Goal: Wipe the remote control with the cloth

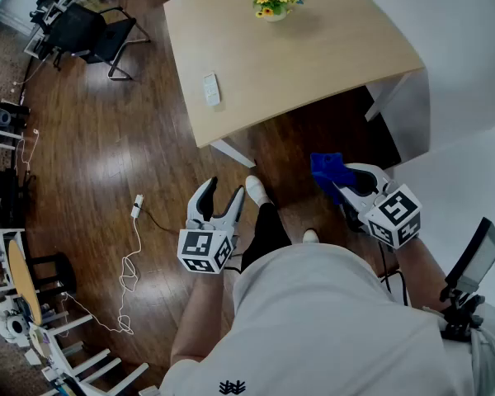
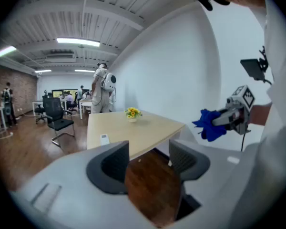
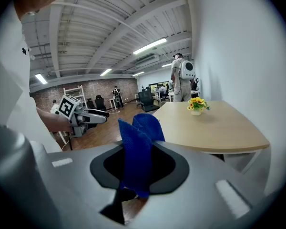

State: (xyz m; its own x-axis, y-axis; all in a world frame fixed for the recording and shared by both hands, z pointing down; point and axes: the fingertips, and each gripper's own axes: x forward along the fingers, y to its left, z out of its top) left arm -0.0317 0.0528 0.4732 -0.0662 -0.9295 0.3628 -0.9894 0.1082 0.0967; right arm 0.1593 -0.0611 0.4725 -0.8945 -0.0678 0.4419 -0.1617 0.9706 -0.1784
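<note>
The white remote control lies flat near the left edge of the light wood table; the left gripper view shows the remote far ahead. My right gripper is shut on a blue cloth, held in the air short of the table's near corner. The cloth stands up between its jaws. My left gripper hangs over the floor in front of the table. Its jaws stand a little apart with nothing between them, floor showing through the gap. Neither gripper is near the remote.
A pot of yellow flowers stands at the table's far edge. A black office chair is left of the table. A white cable with a plug trails over the wood floor. White walls close off the right side.
</note>
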